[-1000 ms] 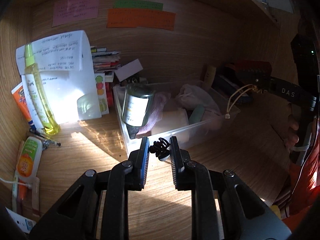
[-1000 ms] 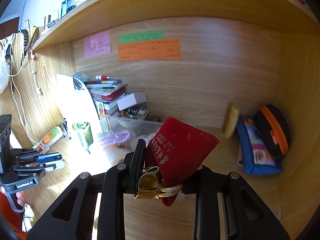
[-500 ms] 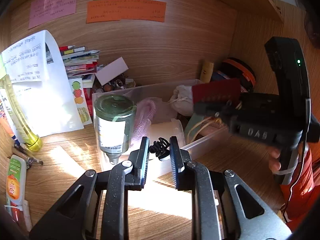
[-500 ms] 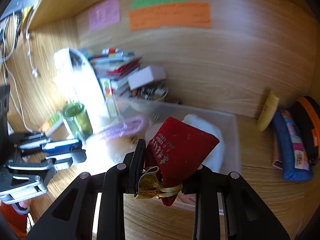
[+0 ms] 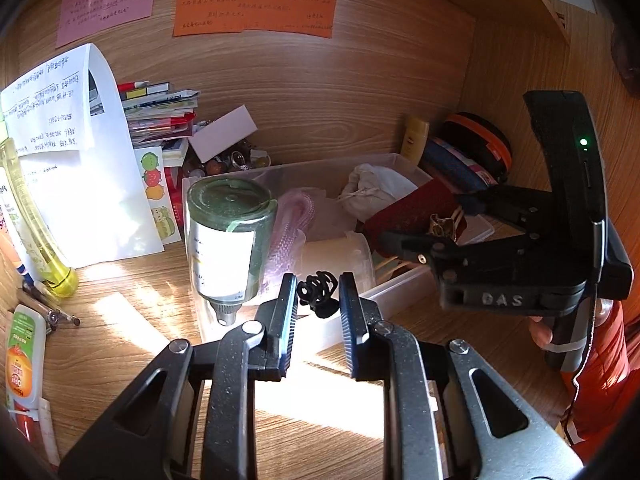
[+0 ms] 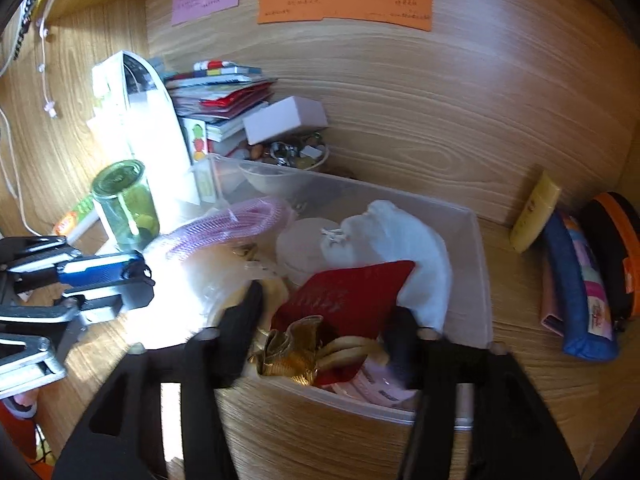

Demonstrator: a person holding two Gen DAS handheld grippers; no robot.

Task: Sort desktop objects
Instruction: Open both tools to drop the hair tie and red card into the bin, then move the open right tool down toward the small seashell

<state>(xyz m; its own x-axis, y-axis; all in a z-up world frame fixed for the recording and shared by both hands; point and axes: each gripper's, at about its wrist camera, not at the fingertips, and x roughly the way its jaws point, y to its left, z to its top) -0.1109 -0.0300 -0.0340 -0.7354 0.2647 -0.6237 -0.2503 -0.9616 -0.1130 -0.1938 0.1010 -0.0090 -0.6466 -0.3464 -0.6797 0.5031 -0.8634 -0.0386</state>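
Observation:
My left gripper (image 5: pixel 318 284) is shut on a small black hair claw clip (image 5: pixel 320 300), held just in front of the clear plastic bin (image 5: pixel 400 284). Over the bin's right end, my right gripper (image 6: pixel 326 308) has its jaws opening. The red pouch (image 6: pixel 352 296) with a gold cord (image 6: pixel 296 352) lies between them on the bin's contents, and the pads stand off it. The left wrist view shows that right gripper (image 5: pixel 424 218) from the side, with the red pouch (image 5: pixel 412 212) under it. A green bottle (image 5: pixel 228 240) stands upside down in the bin's left end.
The bin (image 6: pixel 476 280) also holds a white pouch (image 6: pixel 400 236), pink mesh (image 6: pixel 236 224) and a white tub (image 6: pixel 304 244). Books (image 6: pixel 224 92) and a paper sheet (image 5: pixel 60 160) stand at the back left. A blue pencil case (image 6: pixel 576 280) and an orange-trimmed case (image 6: pixel 616 248) lie to the right.
My right gripper came down over the bin and its jaws spread, leaving the red pouch on the bin's contents. My left gripper edged closer to the bin, still gripping the clip.

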